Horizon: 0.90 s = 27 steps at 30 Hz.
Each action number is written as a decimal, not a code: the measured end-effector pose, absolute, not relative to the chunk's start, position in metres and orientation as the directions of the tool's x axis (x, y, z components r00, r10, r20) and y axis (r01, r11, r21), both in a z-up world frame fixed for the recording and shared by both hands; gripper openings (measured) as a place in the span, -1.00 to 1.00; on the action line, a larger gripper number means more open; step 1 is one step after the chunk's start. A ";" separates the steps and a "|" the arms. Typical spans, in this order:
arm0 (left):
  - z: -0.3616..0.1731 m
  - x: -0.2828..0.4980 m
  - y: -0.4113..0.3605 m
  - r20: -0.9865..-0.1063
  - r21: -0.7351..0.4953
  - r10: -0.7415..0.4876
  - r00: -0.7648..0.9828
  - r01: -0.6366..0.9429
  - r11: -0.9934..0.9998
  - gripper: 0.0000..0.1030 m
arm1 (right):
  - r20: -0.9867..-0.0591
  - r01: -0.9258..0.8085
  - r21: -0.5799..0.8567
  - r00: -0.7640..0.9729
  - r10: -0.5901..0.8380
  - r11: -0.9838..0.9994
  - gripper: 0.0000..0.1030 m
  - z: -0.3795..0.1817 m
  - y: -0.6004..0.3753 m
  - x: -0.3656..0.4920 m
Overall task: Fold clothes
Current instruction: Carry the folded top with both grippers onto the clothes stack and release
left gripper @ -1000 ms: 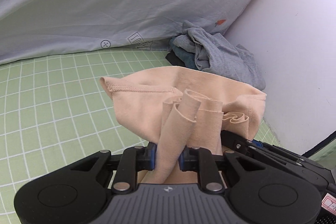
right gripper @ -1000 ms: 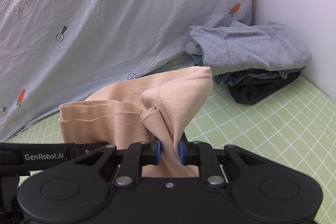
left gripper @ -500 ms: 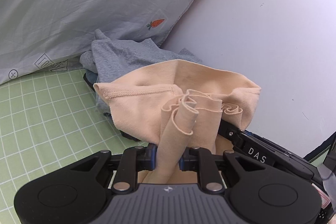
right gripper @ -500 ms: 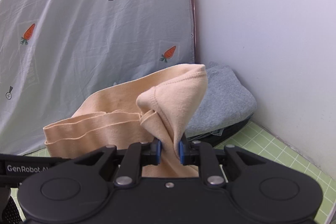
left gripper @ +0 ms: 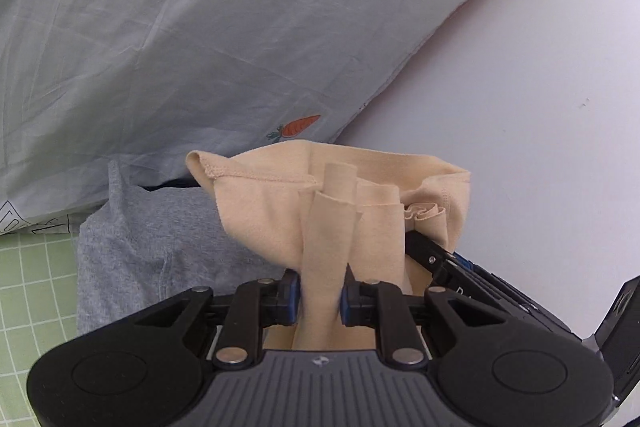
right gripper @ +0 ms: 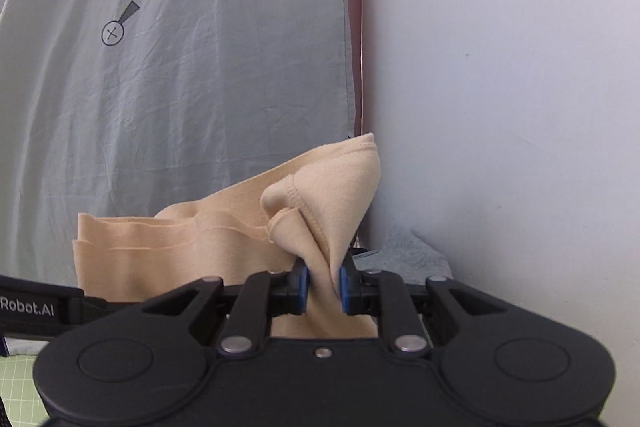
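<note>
A folded peach garment [left gripper: 272,219] hangs between both grippers, held up in the air. My left gripper [left gripper: 320,297] is shut on a bunched fold of it, and the right gripper's black body [left gripper: 472,267] shows just to the right, behind the cloth. In the right wrist view my right gripper [right gripper: 323,285] is shut on a corner of the same peach garment [right gripper: 192,247], whose layered edges run off to the left. Below and behind it lies a folded grey garment [left gripper: 140,247], a corner of which, the grey garment [right gripper: 408,251], peeks out at the wall.
A pale blue sheet with carrot prints [left gripper: 180,27] slopes up behind the pile. A white wall [left gripper: 520,107] closes the right side, meeting the sheet [right gripper: 200,67] in a corner. A green gridded mat [left gripper: 32,287] shows at the lower left.
Both grippers have carried the peach garment forward toward the corner. The grey pile now sits directly under and behind it, and the wall is much closer. Both grips are unchanged.
</note>
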<state>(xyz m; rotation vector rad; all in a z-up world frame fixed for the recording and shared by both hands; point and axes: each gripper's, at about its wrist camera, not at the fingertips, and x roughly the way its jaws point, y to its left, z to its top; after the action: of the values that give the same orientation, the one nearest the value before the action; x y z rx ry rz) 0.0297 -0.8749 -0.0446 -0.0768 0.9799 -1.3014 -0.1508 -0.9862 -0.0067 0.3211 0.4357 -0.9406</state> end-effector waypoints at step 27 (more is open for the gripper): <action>-0.037 0.052 -0.777 -0.423 -0.467 -0.903 0.073 0.837 0.286 0.96 | -0.571 0.872 -0.059 0.370 -0.733 0.486 1.00 -0.029 -0.960 -0.133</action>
<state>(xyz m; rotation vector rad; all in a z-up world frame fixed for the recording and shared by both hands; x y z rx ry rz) 0.0523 -0.7767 -0.0372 -0.1103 0.7275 -1.3105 -0.1327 -0.9596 -0.0288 0.2717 0.5807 -1.0454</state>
